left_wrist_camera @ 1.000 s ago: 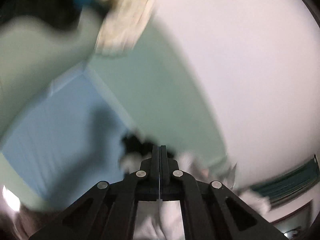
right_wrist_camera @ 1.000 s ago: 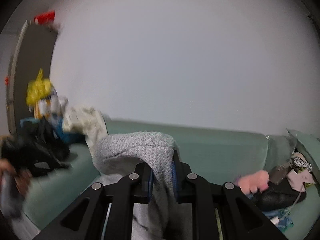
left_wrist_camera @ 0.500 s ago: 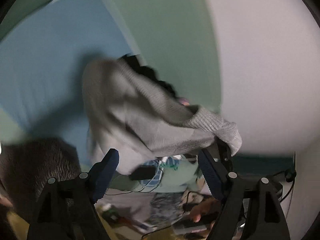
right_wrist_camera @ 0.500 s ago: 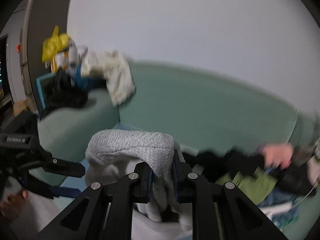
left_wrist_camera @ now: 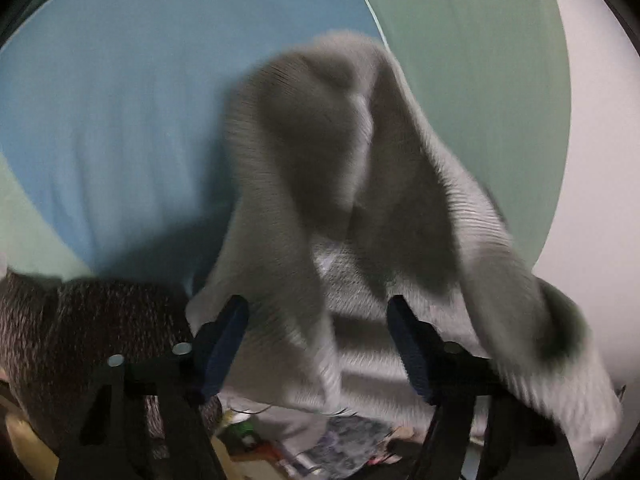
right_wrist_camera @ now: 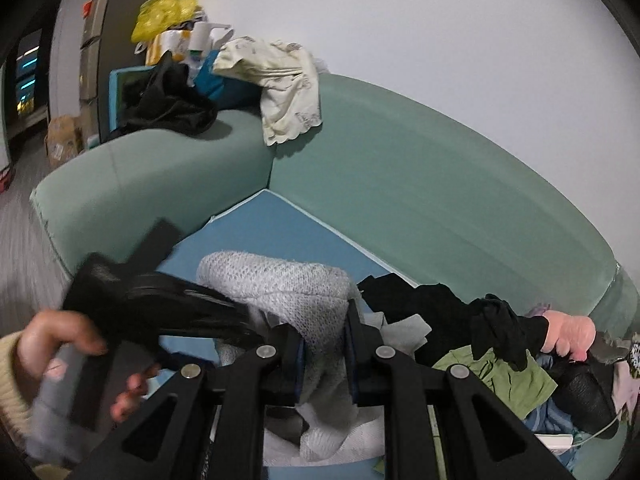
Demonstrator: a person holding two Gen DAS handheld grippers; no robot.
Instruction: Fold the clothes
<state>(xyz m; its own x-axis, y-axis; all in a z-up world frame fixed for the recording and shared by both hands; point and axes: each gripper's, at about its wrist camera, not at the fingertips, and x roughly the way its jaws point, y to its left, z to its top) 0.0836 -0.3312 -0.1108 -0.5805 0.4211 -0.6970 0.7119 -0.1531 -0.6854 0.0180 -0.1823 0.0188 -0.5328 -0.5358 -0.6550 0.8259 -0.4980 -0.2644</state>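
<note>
Your right gripper [right_wrist_camera: 323, 354] pinches the grey sweater [left_wrist_camera: 352, 184], hanging over the sofa's blue cushion [left_wrist_camera: 120, 100]. Your left gripper [left_wrist_camera: 318, 344], jaws closing, has cloth between but unpinched.

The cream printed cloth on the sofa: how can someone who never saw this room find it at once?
Start at the green sofa against the white wall and go to the corner where armrest meets backrest. The cream printed cloth hangs over that corner, right of a black garment. It is the only pale, patterned piece there, with a wavy lower edge.
</note>
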